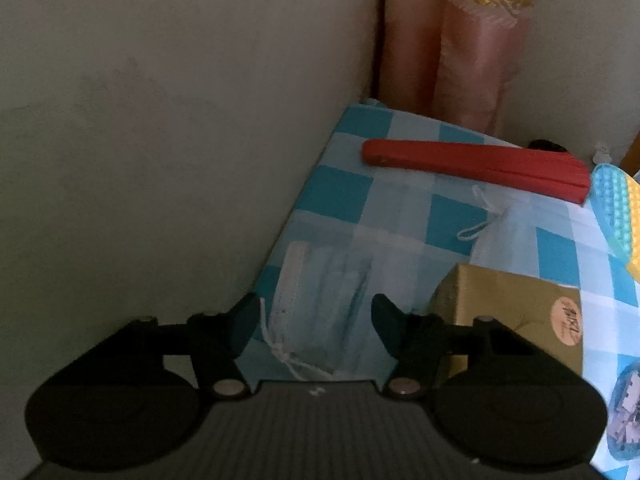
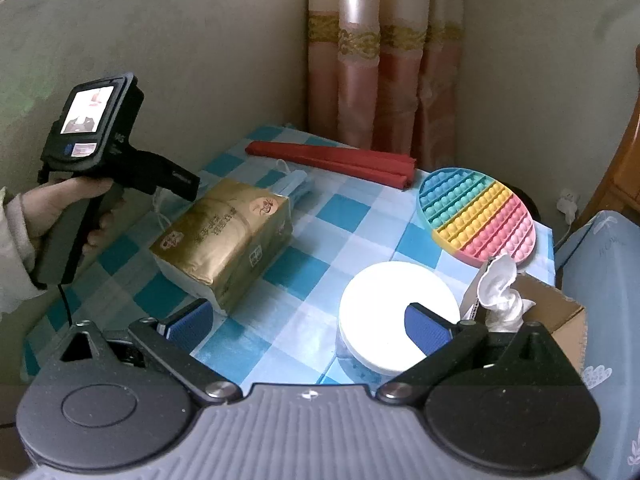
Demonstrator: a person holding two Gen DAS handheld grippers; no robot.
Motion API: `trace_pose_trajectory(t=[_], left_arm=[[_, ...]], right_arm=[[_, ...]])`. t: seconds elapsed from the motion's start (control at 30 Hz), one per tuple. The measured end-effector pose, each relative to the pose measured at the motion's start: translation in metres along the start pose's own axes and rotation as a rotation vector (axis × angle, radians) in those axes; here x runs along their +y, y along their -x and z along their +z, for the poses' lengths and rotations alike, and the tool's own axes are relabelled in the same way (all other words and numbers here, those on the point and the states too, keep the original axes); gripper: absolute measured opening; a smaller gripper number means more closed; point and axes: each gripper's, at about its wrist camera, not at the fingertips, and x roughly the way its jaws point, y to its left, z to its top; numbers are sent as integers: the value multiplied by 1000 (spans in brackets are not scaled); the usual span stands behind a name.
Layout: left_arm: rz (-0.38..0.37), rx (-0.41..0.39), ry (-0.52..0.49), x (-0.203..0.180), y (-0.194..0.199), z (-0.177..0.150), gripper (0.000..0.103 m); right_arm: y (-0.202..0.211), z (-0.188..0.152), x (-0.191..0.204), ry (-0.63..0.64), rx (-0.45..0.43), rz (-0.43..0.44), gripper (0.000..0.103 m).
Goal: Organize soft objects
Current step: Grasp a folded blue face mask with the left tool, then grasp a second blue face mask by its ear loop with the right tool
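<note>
Left wrist view: your left gripper (image 1: 316, 316) fingers sit half-spread astride the blue face masks (image 1: 320, 300) at lower centre, pads not touching. Right wrist view: your right gripper (image 2: 308, 320) fingers stand wide and empty over the checked table (image 2: 304, 248), beside the white lid (image 2: 390, 312).

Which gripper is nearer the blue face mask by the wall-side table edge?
Left. The left gripper hovers right over the face mask, fingers on either side of it. The right gripper is open near the white round lid, beyond the gold tissue pack.
</note>
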Motion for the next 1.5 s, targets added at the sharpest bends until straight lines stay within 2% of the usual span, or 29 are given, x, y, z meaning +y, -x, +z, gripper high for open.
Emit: trace_pose_trajectory(t=[0.3, 0.6, 0.83, 1.1, 1.3, 1.37, 1.5], left_arm=[[10, 29, -2, 2, -19, 1, 51], [3, 27, -29, 0, -23, -2, 23], [-5, -20, -53, -2, -10, -6, 21], [6, -66, -65, 1, 13, -12, 21], [5, -93, -68, 3, 22, -12, 21], [4, -94, -66, 3, 22, -12, 21], [-3, -93, -57, 4, 21, -13, 21]], right_arm=[[-11, 6, 4, -1, 23, 18, 103], [-42, 36, -1, -19, 60, 46, 103], [-78, 70, -6, -52, 88, 45, 103], [-137, 123, -17, -169, 132, 74, 102], [-205, 148, -15, -260, 258, 99, 89], [-226, 151, -12, -280, 304, 97, 78], [-250, 149, -6, -301, 346, 81, 66]])
